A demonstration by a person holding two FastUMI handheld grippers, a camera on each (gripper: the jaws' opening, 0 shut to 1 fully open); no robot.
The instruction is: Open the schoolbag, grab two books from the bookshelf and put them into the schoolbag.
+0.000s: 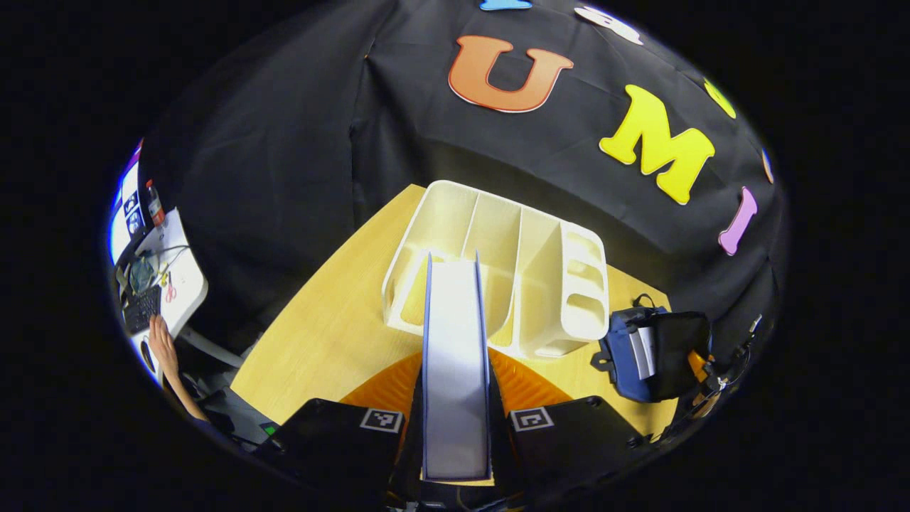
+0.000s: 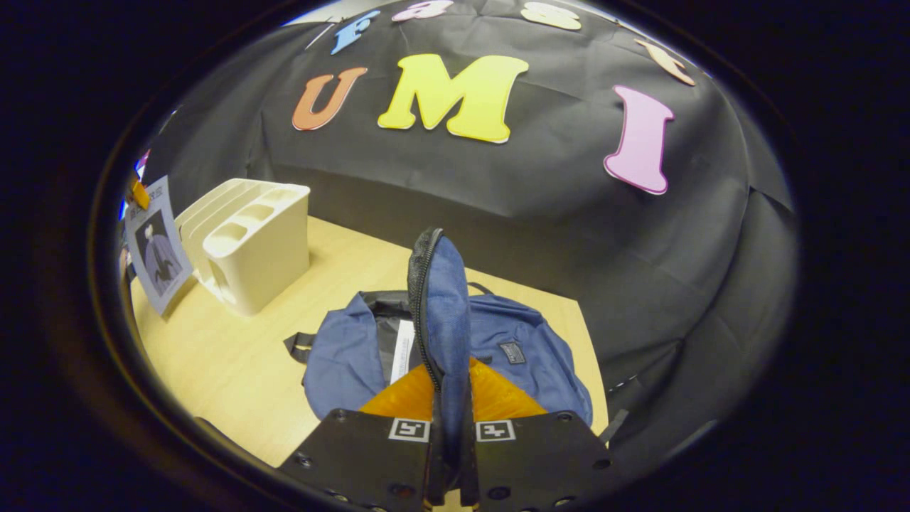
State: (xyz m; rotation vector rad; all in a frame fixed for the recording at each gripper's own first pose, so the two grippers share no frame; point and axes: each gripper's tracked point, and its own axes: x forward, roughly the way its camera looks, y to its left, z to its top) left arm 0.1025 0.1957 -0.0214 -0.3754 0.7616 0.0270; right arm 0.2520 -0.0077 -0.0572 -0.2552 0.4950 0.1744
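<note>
Left claw (image 1: 455, 427) clamped on an upright book (image 1: 455, 355), cream bookshelf (image 1: 498, 270) just beyond on the worktop (image 1: 320, 341), right claw (image 2: 451, 419) pinching the flap (image 2: 444, 306) of the open blue schoolbag (image 2: 526, 355), one book (image 2: 402, 352) inside, small unreadable label (image 2: 510, 352)

The left gripper (image 1: 455, 398) is clamped on a book (image 1: 455, 355); the right gripper (image 2: 451, 419) pinches the schoolbag flap (image 2: 444, 313), apparently firmly.

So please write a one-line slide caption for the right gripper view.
Right claw holds the blue schoolbag flap up, a book already inside.
</note>
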